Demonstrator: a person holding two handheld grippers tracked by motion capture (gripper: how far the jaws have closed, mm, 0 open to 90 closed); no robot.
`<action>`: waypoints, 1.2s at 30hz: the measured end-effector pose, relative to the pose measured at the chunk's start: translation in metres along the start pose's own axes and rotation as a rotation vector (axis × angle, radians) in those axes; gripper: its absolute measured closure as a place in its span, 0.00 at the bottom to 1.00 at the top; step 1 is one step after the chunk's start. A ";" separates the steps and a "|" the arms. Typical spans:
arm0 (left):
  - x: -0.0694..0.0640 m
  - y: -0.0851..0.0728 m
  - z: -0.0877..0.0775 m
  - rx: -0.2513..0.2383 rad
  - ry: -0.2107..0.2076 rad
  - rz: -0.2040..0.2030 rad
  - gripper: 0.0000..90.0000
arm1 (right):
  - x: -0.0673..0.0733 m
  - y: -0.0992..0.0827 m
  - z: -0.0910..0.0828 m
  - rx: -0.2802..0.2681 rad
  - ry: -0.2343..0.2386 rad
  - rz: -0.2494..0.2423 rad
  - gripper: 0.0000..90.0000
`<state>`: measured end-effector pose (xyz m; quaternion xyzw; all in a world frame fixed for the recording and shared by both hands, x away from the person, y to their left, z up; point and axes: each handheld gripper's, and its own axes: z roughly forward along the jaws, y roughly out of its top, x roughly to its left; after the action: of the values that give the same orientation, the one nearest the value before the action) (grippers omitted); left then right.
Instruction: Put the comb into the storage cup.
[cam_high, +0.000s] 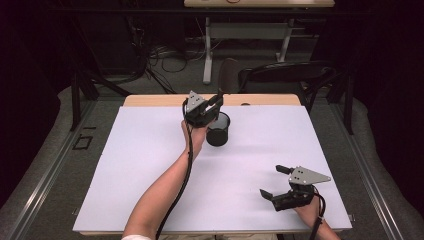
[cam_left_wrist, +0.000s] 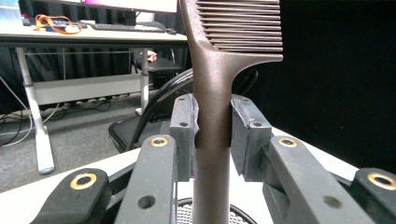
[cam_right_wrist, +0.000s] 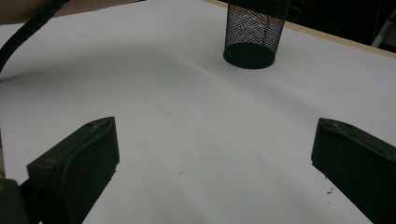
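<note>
White table (cam_high: 150, 165) bears mesh cup (cam_high: 218, 131); chair (cam_high: 280, 75) behind.

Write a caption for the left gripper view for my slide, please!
Left tool clamps a brown plastic comb upright above a black mesh cup.

No readable text

No lettering, label, brand, number or sign is legible on anything in these views.

Bright overhead light on the white table (cam_high: 150, 165); dark, murky surroundings; soft shadows; near jaws blurred in both gripper views.
</note>
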<state>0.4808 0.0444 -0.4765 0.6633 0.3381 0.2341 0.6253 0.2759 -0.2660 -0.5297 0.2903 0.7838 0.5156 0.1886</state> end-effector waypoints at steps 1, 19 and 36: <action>0.000 0.000 0.000 0.000 -0.001 0.006 0.81 | 0.000 0.000 0.000 0.000 0.001 0.000 0.01; 0.002 -0.012 0.000 0.010 -0.001 0.003 0.81 | 0.000 0.000 0.001 0.000 0.000 0.003 0.01; 0.003 -0.023 0.000 0.026 -0.001 0.013 0.81 | 0.000 0.000 0.001 -0.001 0.002 0.002 0.01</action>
<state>0.4792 0.0459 -0.4994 0.6737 0.3365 0.2334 0.6152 0.2759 -0.2652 -0.5301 0.2903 0.7835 0.5164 0.1875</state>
